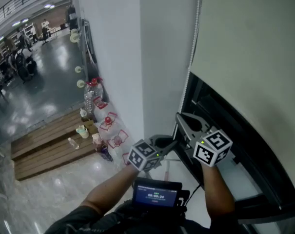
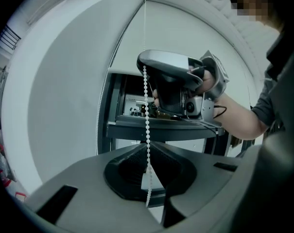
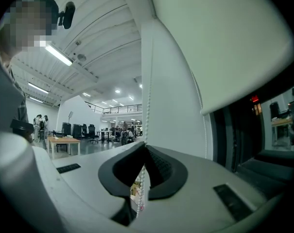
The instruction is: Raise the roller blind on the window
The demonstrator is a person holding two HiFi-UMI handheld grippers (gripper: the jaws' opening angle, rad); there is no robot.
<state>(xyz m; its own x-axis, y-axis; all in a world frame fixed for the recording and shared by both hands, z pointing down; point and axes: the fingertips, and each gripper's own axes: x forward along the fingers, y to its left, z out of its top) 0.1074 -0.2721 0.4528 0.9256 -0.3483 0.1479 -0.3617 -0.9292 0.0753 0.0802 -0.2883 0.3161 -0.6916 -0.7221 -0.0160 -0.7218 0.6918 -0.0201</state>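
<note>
The cream roller blind hangs over the upper part of a dark-framed window. Its white bead chain drops along the blind's left edge to both grippers. My left gripper is shut on the chain; in the left gripper view the bead chain runs down between that gripper's closed jaws. My right gripper is just above and to the right of it, also shut on the chain. In the right gripper view the bead chain enters that gripper's closed jaws, beside the blind.
A white pillar stands left of the window. At its foot are water bottles and a wooden pallet on a glossy floor. A small screen device sits at the person's chest. An office with desks lies behind.
</note>
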